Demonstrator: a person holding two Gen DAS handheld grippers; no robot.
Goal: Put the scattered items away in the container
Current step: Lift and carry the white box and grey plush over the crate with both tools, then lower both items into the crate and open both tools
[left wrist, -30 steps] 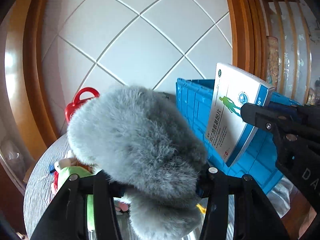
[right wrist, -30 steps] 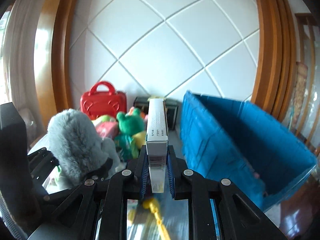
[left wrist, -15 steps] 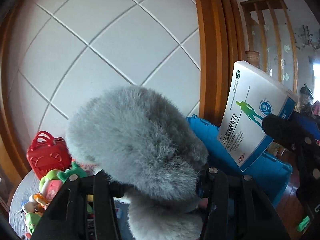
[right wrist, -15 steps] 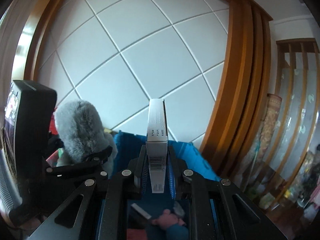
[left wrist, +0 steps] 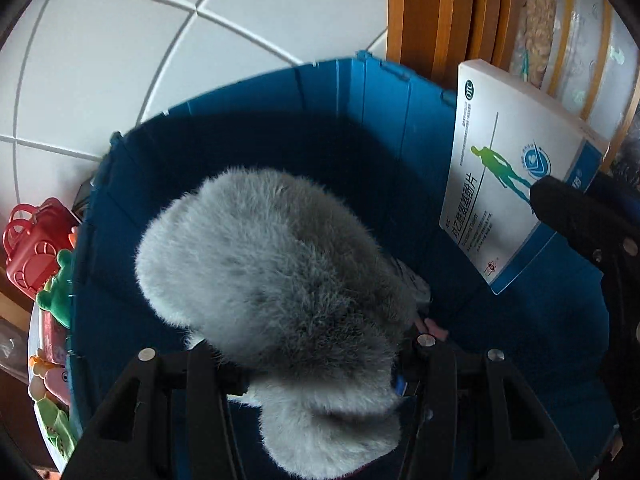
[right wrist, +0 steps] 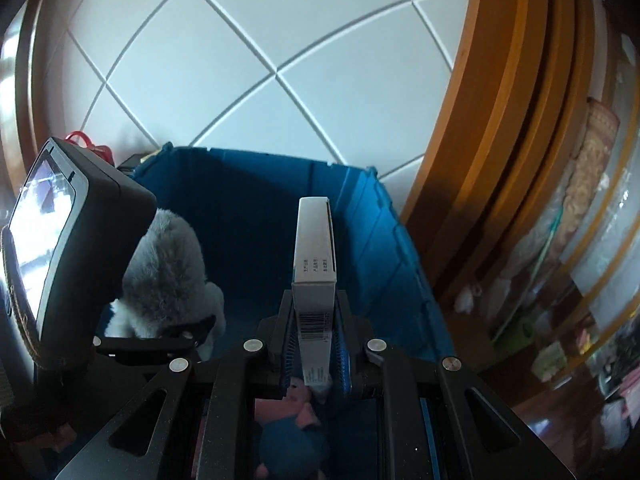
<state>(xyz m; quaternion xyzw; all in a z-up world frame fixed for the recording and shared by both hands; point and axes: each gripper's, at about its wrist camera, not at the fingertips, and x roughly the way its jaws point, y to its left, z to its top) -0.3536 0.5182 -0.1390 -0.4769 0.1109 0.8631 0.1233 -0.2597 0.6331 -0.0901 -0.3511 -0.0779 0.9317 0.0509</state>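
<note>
Left tool [left wrist: 320,364]: clamped on grey plush toy [left wrist: 276,264] above blue crate [left wrist: 360,92].
Right tool [right wrist: 314,350]: gripping white medicine box [right wrist: 314,248] over crate.

Fluffy grey plush toy [left wrist: 276,264], glossy cardboard box [left wrist: 508,184], plastic crate [left wrist: 360,96].

Grey plush toy [left wrist: 272,272] and upright medicine box [right wrist: 314,256] held above blue crate [left wrist: 360,120].

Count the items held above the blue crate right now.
2. A grey plush toy in the left gripper, and a white medicine box in the right gripper, both over the blue crate; more lies inside, partly hidden.
</note>
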